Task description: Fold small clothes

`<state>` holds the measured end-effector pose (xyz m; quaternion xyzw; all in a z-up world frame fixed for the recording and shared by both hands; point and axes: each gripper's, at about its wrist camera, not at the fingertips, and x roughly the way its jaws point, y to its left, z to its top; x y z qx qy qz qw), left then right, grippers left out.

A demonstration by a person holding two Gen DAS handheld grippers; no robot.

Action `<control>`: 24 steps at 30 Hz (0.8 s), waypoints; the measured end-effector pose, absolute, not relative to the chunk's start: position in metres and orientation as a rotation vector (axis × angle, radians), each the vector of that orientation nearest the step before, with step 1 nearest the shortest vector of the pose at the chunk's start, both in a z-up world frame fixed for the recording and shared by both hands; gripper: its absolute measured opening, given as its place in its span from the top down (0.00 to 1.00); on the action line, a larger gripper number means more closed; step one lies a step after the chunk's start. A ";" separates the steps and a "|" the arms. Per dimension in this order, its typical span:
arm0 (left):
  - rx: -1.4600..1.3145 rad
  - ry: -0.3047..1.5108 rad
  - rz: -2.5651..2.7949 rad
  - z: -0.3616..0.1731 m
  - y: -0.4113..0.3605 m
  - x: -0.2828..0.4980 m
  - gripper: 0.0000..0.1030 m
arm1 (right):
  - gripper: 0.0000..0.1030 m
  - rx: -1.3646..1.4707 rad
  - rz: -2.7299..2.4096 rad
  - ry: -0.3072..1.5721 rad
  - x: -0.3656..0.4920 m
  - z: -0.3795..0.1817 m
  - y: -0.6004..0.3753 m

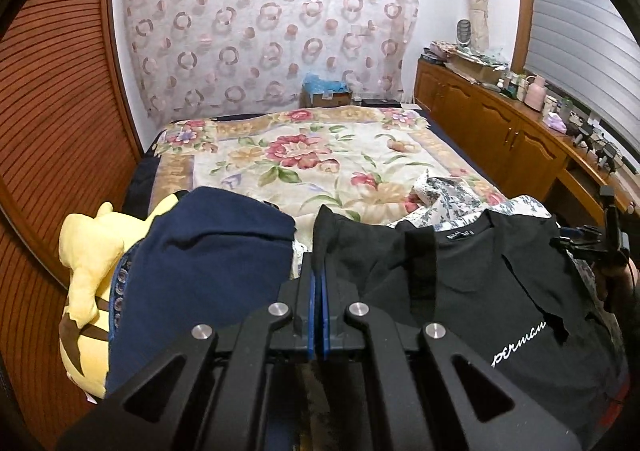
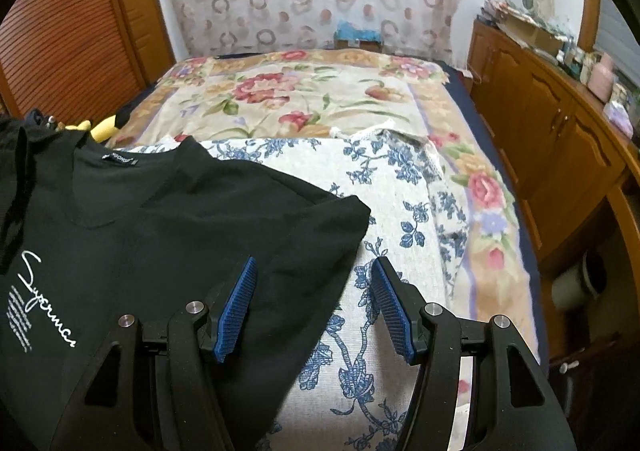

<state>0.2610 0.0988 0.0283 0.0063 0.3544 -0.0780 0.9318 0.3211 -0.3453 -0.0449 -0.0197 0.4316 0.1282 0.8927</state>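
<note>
A black T-shirt [image 1: 460,283] with white script lettering lies front up on a blue-flowered white cloth [image 2: 400,187] on the bed. My left gripper [image 1: 319,275] is shut, and its blue pads pinch the edge of the shirt's left sleeve, which stands up from the tips. In the right wrist view the black T-shirt [image 2: 160,231] fills the lower left. My right gripper [image 2: 314,271] stands open over the hem of the other sleeve. One pad hangs above black fabric, the other above the flowered cloth, and neither presses on anything.
A navy garment [image 1: 200,263] and a yellow plush toy [image 1: 88,251] lie left of the shirt. The bed's flowered blanket [image 1: 320,147] stretches toward a patterned curtain. Wooden cabinets [image 2: 540,123] with a cluttered top run along the right, and a slatted wooden door [image 1: 48,111] stands at the left.
</note>
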 end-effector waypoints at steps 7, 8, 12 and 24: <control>0.013 0.723 -0.166 0.025 0.096 0.253 1.00 | 0.40 -0.027 0.288 0.905 0.332 -0.047 -0.342; 0.012 0.722 -0.166 0.025 0.096 0.252 1.00 | 0.40 -0.033 0.287 0.906 0.333 -0.048 -0.339; 0.010 0.720 -0.181 0.022 0.091 0.245 1.00 | 0.49 -0.085 0.282 0.899 0.336 -0.050 -0.330; -0.020 0.645 -0.228 0.028 0.082 0.178 1.00 | 0.96 -0.073 0.386 0.724 0.272 0.014 -0.305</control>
